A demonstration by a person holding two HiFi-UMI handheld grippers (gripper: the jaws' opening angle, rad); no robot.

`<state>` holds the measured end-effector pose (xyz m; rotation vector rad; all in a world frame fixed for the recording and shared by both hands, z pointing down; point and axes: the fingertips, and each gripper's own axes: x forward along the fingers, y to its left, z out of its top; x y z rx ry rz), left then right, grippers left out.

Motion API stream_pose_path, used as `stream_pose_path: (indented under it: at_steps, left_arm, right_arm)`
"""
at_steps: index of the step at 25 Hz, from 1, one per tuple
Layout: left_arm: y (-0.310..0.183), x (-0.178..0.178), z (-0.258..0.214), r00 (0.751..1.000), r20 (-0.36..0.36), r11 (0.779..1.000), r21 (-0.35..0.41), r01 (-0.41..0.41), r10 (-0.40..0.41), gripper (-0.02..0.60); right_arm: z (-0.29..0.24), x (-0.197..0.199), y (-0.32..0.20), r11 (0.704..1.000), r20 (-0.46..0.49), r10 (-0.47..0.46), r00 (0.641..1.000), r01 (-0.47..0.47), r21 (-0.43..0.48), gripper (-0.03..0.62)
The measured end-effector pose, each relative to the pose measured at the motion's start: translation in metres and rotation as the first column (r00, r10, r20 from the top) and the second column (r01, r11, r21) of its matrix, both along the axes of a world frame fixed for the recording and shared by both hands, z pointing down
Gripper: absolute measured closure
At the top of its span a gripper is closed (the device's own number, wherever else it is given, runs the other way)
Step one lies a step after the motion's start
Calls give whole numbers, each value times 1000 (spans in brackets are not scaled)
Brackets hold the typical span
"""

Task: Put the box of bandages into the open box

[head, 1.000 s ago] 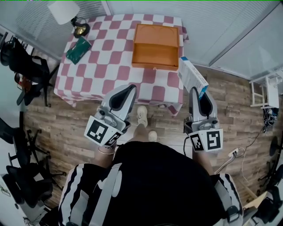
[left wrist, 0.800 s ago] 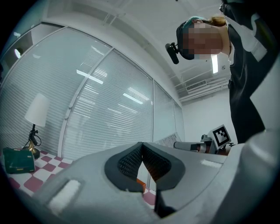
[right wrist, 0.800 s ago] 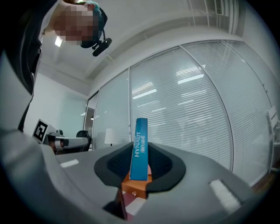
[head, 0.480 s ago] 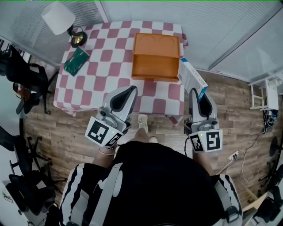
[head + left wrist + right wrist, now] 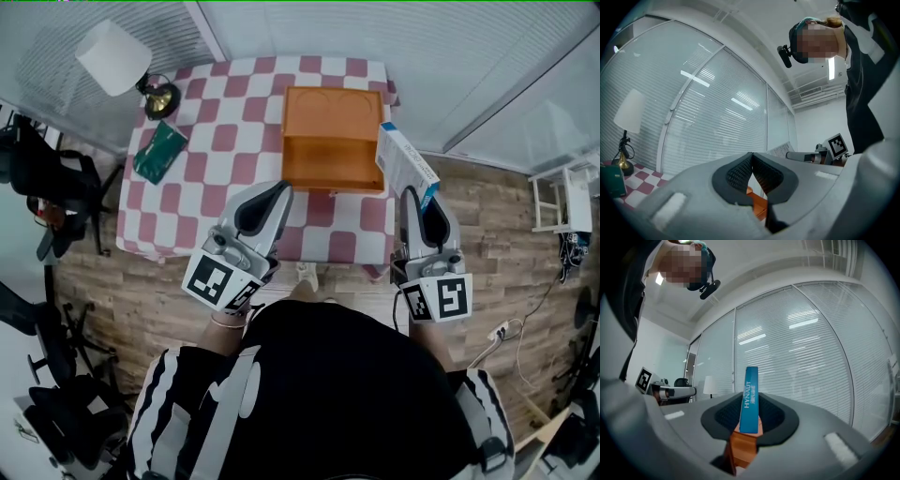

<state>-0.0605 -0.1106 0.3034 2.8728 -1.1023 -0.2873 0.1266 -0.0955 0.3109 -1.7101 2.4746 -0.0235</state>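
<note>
The box of bandages [image 5: 405, 161], white with a blue end, stands on edge in my right gripper [image 5: 421, 201], which is shut on it. It hangs just right of the open orange box [image 5: 333, 136] on the checkered table [image 5: 234, 141]. In the right gripper view its blue edge [image 5: 750, 394] sits between the pads, with the orange box [image 5: 740, 448] below it. My left gripper [image 5: 267, 193] is shut and holds nothing, hovering over the table's near edge. In the left gripper view its pads [image 5: 740, 171] meet at the tip, and the orange box [image 5: 757, 201] shows through the gap.
A white lamp [image 5: 112, 56] with a brass base [image 5: 161, 97] and a green packet [image 5: 161, 152] occupy the table's left side. Black chairs [image 5: 47, 169] stand on the left. A white rack [image 5: 562, 192] stands on the right. Blinds run behind the table.
The table and orange box have come nearer as the person walks up. Both grippers now reach over the table's near edge. The bandage box stays held.
</note>
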Motion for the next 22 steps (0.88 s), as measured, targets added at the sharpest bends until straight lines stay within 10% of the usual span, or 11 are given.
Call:
stream_pose_path:
  at_steps: [22]
  left_arm:
    - [-66, -5, -4, 997, 12, 997, -4, -79, 79, 581]
  right_arm:
    - [-6, -8, -60, 999, 3, 53, 999, -53, 5, 516]
